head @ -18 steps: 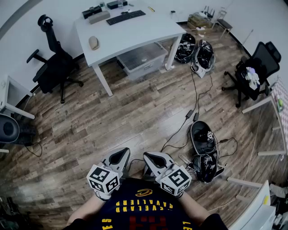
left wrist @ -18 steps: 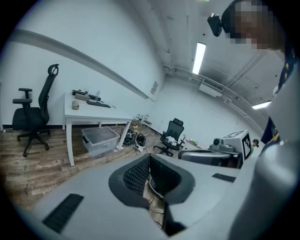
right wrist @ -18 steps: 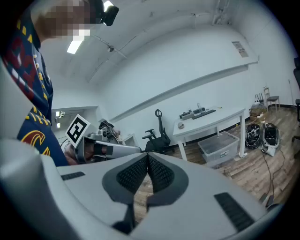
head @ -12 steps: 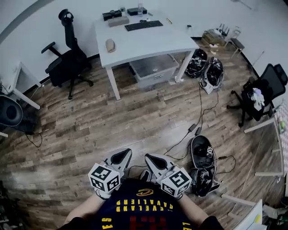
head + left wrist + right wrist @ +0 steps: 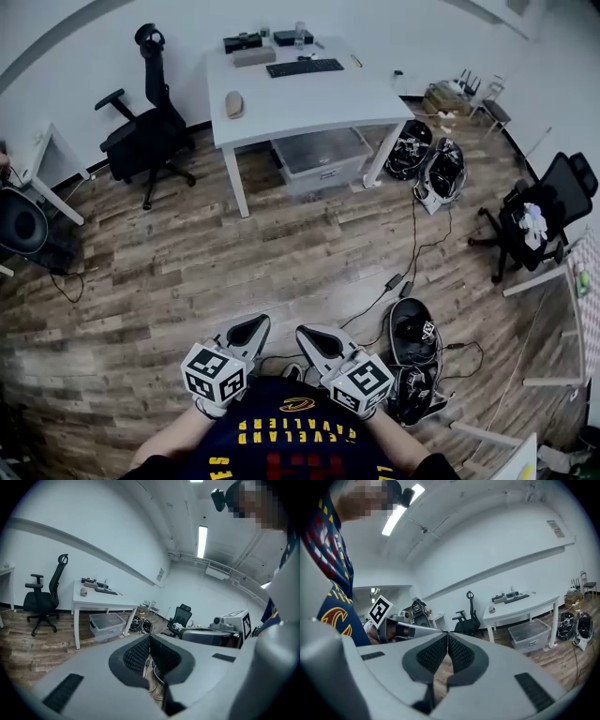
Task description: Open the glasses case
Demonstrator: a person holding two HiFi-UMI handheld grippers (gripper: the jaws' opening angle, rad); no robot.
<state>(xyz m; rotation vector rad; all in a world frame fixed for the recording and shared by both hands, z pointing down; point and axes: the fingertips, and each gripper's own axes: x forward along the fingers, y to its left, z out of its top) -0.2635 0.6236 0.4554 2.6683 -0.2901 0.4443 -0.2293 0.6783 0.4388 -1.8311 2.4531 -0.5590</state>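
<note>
A small beige oval case (image 5: 234, 103), apparently the glasses case, lies near the left end of a white table (image 5: 309, 98) across the room. It also shows in the left gripper view as the case (image 5: 84, 591) and in the right gripper view as the case (image 5: 491, 609). My left gripper (image 5: 250, 325) and right gripper (image 5: 313, 335) are held side by side close to my body, over the wooden floor and far from the table. The left gripper (image 5: 149, 641) is shut with nothing between its pads. The right gripper (image 5: 447, 639) is shut and empty too.
A keyboard (image 5: 305, 67) and small devices lie on the table, with a grey plastic bin (image 5: 323, 155) beneath it. A black office chair (image 5: 150, 131) stands to its left. Bags (image 5: 431, 169), cables (image 5: 398, 281) and black gear (image 5: 412, 352) lie on the floor at right.
The head view has swung, so the table now sits nearer the top centre of the picture. Both grippers keep the same shut pose in front of my body.
</note>
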